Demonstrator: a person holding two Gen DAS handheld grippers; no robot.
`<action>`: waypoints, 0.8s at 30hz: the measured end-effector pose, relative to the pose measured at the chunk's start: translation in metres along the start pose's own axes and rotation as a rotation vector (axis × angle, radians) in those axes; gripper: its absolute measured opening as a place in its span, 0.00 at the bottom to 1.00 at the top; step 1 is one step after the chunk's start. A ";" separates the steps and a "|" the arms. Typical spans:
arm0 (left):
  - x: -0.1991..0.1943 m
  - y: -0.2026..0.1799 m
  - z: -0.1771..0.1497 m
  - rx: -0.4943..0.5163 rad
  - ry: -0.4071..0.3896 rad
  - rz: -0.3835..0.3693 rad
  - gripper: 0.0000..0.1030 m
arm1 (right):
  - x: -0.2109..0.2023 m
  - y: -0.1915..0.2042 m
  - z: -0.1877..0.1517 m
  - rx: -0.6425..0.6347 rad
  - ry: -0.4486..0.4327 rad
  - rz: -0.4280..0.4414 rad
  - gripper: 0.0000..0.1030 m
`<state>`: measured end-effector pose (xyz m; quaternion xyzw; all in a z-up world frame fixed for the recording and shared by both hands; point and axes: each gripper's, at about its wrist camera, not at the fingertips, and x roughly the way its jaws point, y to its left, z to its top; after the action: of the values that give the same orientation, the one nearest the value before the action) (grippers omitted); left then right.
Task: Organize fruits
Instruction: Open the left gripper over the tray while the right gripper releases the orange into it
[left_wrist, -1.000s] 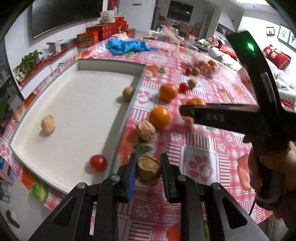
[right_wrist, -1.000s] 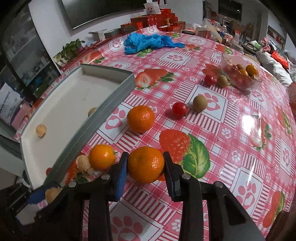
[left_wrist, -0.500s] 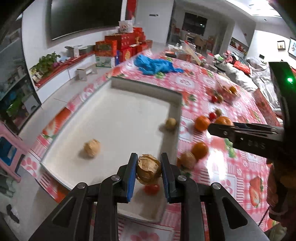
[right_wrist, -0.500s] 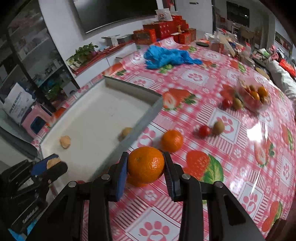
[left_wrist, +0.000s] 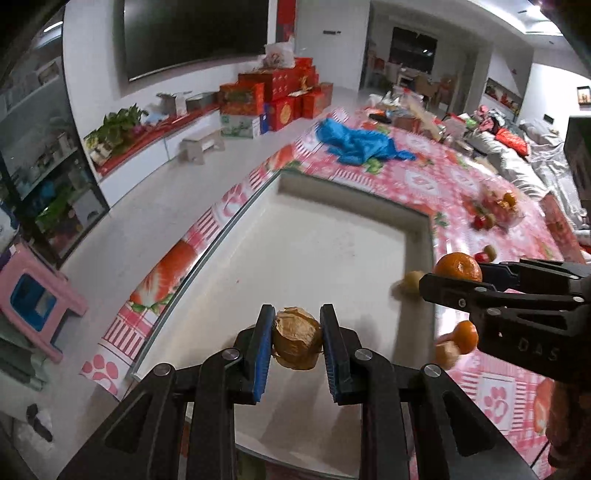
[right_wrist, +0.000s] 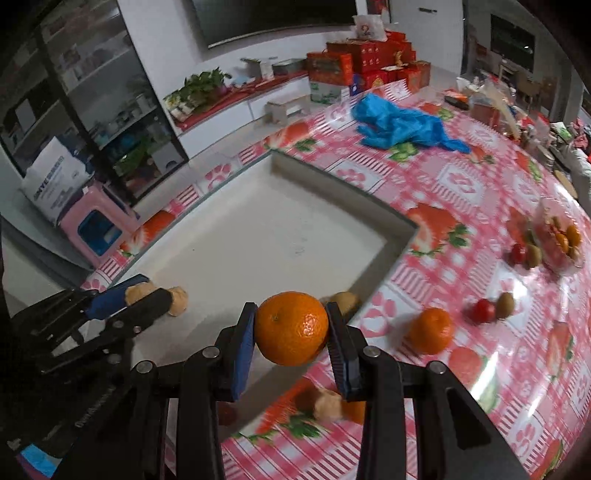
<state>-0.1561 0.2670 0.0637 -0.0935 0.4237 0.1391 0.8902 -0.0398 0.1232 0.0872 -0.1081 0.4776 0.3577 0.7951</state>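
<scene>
Left gripper (left_wrist: 297, 343) is clamped on a wrinkly tan walnut (left_wrist: 296, 339) above the white tray (left_wrist: 332, 236); right gripper (right_wrist: 291, 334) squeezes a glossy orange (right_wrist: 291, 328) (dimpled skin) over the tray's edge, more fruit beyond.

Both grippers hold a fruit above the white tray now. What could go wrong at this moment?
1. The left gripper pinches a brown, papery husked fruit; its loose skin could crush or tear, and the fruit might slip.
2. The right gripper holds the orange by its round sides; released from here it may roll across the tray into the fruits already there.
3. The two grippers are close together over the tray and could collide.
</scene>
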 end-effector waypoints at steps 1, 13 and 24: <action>0.005 0.001 -0.001 0.002 0.005 0.011 0.26 | 0.007 0.003 -0.001 -0.005 0.015 0.001 0.38; 0.023 0.000 -0.017 0.005 0.039 0.037 0.26 | 0.035 0.008 -0.013 -0.011 0.094 -0.001 0.39; 0.004 0.012 -0.018 -0.034 -0.033 0.182 0.97 | 0.007 -0.010 -0.006 0.090 0.003 0.018 0.82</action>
<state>-0.1705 0.2743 0.0486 -0.0673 0.4135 0.2279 0.8789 -0.0352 0.1166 0.0771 -0.0685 0.4955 0.3427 0.7952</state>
